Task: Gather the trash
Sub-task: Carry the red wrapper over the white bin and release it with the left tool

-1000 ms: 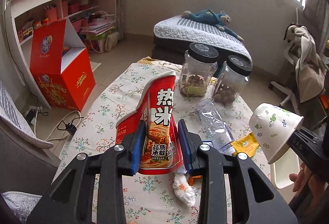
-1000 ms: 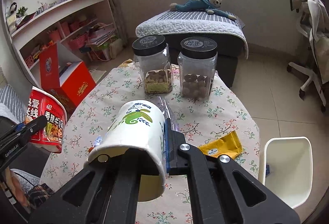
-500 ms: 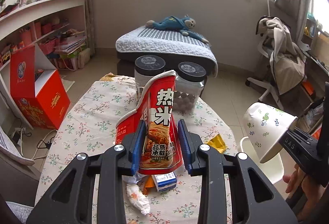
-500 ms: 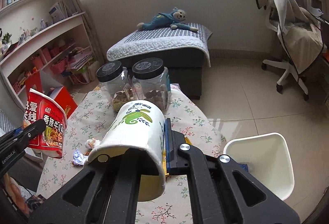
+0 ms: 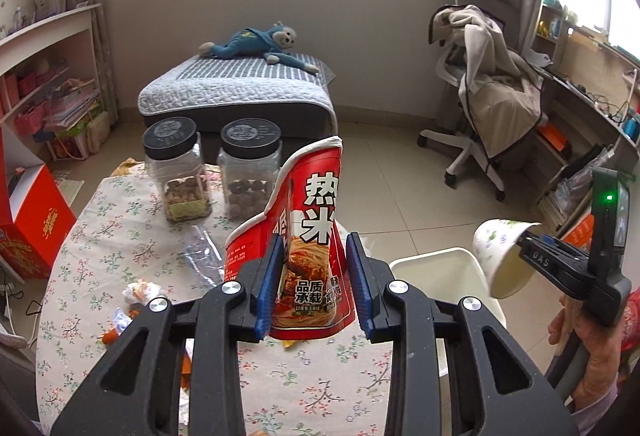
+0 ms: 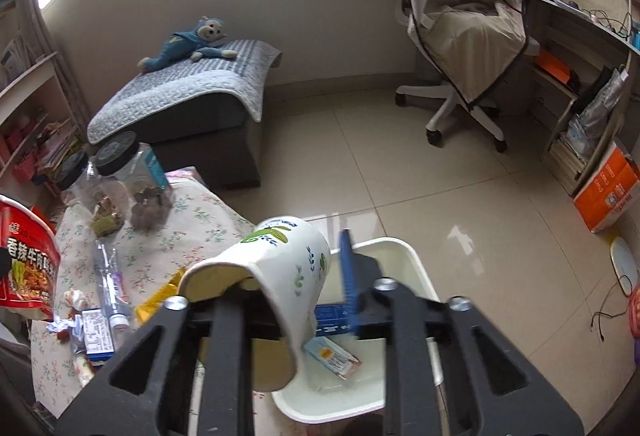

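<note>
My left gripper [image 5: 316, 276] is shut on a squashed red instant-noodle cup [image 5: 312, 236], its blue pads pressing both sides above the floral table [image 5: 120, 236]. The same red cup [image 6: 28, 260] shows at the left edge of the right wrist view. My right gripper [image 6: 296, 268] is opening: its right blue pad [image 6: 347, 268] stands clear of the white paper cup [image 6: 276, 272], which still hangs over the left finger. That cup [image 5: 502, 256] sits above a white bin [image 6: 404, 248] on the floor by the table; the bin [image 5: 432, 260] holds a blue box and a small carton.
Two black-lidded jars [image 5: 176, 164] [image 5: 250, 168] stand at the table's far end. A clear plastic bottle [image 5: 202, 256], crumpled wrappers [image 5: 138, 292] and a yellow packet [image 6: 158, 296] lie on the cloth. A red box [image 5: 28, 220], a low bed [image 5: 236, 92] and a draped office chair [image 5: 488, 96] surround it.
Both views have swung right, from the table toward the white bin. The right gripper's jaw has come away from the white cup. The left gripper still clamps the red cup.
</note>
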`<action>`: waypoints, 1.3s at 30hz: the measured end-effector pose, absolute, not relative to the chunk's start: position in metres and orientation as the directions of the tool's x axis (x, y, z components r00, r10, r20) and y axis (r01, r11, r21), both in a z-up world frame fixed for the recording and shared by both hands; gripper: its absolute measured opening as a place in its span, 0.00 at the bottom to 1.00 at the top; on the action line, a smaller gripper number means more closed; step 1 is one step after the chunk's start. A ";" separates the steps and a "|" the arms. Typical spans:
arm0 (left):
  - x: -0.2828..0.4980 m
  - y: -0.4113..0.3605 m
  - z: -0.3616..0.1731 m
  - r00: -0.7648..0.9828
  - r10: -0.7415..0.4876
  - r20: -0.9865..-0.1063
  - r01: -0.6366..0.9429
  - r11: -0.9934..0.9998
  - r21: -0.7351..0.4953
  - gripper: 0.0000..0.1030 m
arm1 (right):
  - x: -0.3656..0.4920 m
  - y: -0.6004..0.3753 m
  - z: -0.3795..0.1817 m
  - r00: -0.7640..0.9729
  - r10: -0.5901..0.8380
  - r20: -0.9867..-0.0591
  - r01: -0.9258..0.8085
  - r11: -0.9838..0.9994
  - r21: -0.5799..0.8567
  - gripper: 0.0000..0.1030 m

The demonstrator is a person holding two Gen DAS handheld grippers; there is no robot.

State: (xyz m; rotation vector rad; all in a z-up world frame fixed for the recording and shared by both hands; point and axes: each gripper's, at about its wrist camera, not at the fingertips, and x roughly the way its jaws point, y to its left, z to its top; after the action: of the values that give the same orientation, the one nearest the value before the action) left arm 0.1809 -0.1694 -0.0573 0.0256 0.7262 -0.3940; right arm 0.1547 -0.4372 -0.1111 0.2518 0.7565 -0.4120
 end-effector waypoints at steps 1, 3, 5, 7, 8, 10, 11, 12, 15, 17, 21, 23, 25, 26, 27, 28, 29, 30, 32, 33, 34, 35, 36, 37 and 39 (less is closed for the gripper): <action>0.180 -0.178 -0.057 0.672 -0.352 -0.651 0.372 0.921 -0.114 0.32 | 0.151 -0.447 -0.112 0.647 -0.283 -0.708 0.470 0.879 0.078 0.69; 0.179 -0.196 -0.057 0.662 -0.373 -0.650 0.399 0.910 -0.117 0.32 | 0.143 -0.464 -0.112 0.645 -0.287 -0.708 0.498 0.861 0.104 0.71; 0.177 -0.214 -0.058 0.651 -0.392 -0.650 0.423 0.898 -0.118 0.32 | 0.134 -0.478 -0.111 0.648 -0.302 -0.700 0.529 0.839 0.128 0.78; 0.176 -0.232 -0.058 0.638 -0.411 -0.652 0.446 0.887 -0.122 0.32 | 0.128 -0.488 -0.110 0.658 -0.292 -0.694 0.535 0.830 0.159 0.81; 0.175 -0.241 -0.058 0.633 -0.419 -0.651 0.456 0.881 -0.124 0.32 | 0.125 -0.492 -0.110 0.660 -0.287 -0.694 0.538 0.826 0.170 0.82; 0.174 -0.257 -0.058 0.624 -0.434 -0.650 0.477 0.870 -0.123 0.32 | 0.120 -0.499 -0.110 0.665 -0.288 -0.689 0.549 0.815 0.188 0.82; 0.172 -0.265 -0.058 0.619 -0.442 -0.650 0.487 0.864 -0.124 0.32 | 0.118 -0.503 -0.109 0.667 -0.290 -0.686 0.554 0.809 0.197 0.82; 0.170 -0.273 -0.058 0.613 -0.449 -0.650 0.497 0.859 -0.124 0.32 | 0.116 -0.507 -0.109 0.669 -0.293 -0.684 0.561 0.802 0.205 0.83; 0.166 -0.294 -0.058 0.598 -0.466 -0.653 0.527 0.842 -0.118 0.32 | 0.106 -0.518 -0.109 0.671 -0.300 -0.678 0.583 0.779 0.232 0.84; 0.163 -0.308 -0.060 0.585 -0.475 -0.658 0.543 0.831 -0.118 0.32 | 0.100 -0.524 -0.108 0.670 -0.314 -0.673 0.602 0.761 0.243 0.85; 0.160 -0.333 -0.062 0.547 -0.501 -0.671 0.571 0.809 -0.139 0.32 | 0.085 -0.538 -0.105 0.650 -0.380 -0.658 0.656 0.718 0.233 0.88; 0.158 -0.345 -0.064 0.532 -0.511 -0.675 0.584 0.799 -0.144 0.32 | 0.077 -0.545 -0.105 0.637 -0.411 -0.652 0.683 0.694 0.230 0.91; 0.158 -0.358 -0.065 0.516 -0.522 -0.679 0.597 0.788 -0.153 0.32 | 0.070 -0.551 -0.105 0.629 -0.429 -0.649 0.702 0.672 0.236 0.92; 0.157 -0.364 -0.066 0.507 -0.528 -0.681 0.603 0.782 -0.158 0.32 | 0.068 -0.554 -0.105 0.624 -0.437 -0.648 0.711 0.662 0.239 0.92; 0.157 -0.369 -0.067 0.498 -0.533 -0.684 0.606 0.778 -0.164 0.32 | 0.065 -0.557 -0.105 0.621 -0.442 -0.647 0.717 0.653 0.243 0.93; 0.159 -0.374 -0.069 0.489 -0.537 -0.688 0.608 0.775 -0.172 0.33 | 0.063 -0.559 -0.106 0.618 -0.449 -0.645 0.724 0.645 0.244 0.93; 0.160 -0.379 -0.071 0.477 -0.540 -0.693 0.609 0.772 -0.182 0.34 | 0.060 -0.560 -0.106 0.614 -0.456 -0.644 0.729 0.640 0.242 0.93; 0.162 -0.384 -0.074 0.463 -0.544 -0.700 0.610 0.768 -0.193 0.34 | 0.059 -0.561 -0.106 0.609 -0.466 -0.642 0.735 0.635 0.236 0.93; 0.169 -0.391 -0.078 0.447 -0.534 -0.718 0.598 0.775 -0.204 0.41 | 0.058 -0.560 -0.105 0.596 -0.492 -0.634 0.747 0.630 0.214 0.93; 0.171 -0.391 -0.079 0.447 -0.531 -0.720 0.591 0.780 -0.209 0.48 | 0.058 -0.558 -0.104 0.590 -0.505 -0.630 0.751 0.629 0.200 0.93; 0.173 -0.391 -0.079 0.455 -0.525 -0.720 0.581 0.787 -0.207 0.52 | 0.057 -0.556 -0.103 0.585 -0.517 -0.624 0.755 0.628 0.187 0.93; 0.172 -0.389 -0.078 0.466 -0.520 -0.716 0.575 0.793 -0.201 0.53 | 0.057 -0.554 -0.102 0.580 -0.529 -0.619 0.759 0.628 0.174 0.93; 0.172 -0.387 -0.076 0.485 -0.511 -0.710 0.571 0.799 -0.185 0.56 | 0.058 -0.551 -0.101 0.574 -0.539 -0.616 0.761 0.629 0.159 0.93; 0.170 -0.386 -0.074 0.514 -0.494 -0.701 0.565 0.810 -0.157 0.63 | 0.059 -0.549 -0.100 0.571 -0.546 -0.613 0.761 0.632 0.145 0.93; 0.163 -0.381 -0.069 0.592 -0.446 -0.671 0.540 0.838 -0.081 0.71 | 0.062 -0.543 -0.099 0.572 -0.554 -0.605 0.756 0.643 0.126 0.93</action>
State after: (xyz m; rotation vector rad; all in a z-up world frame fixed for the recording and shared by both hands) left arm 0.1634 -0.3815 -0.0689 0.1364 0.7400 -0.5756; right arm 0.0623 -0.5435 -0.0989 0.3965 0.5588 -0.7916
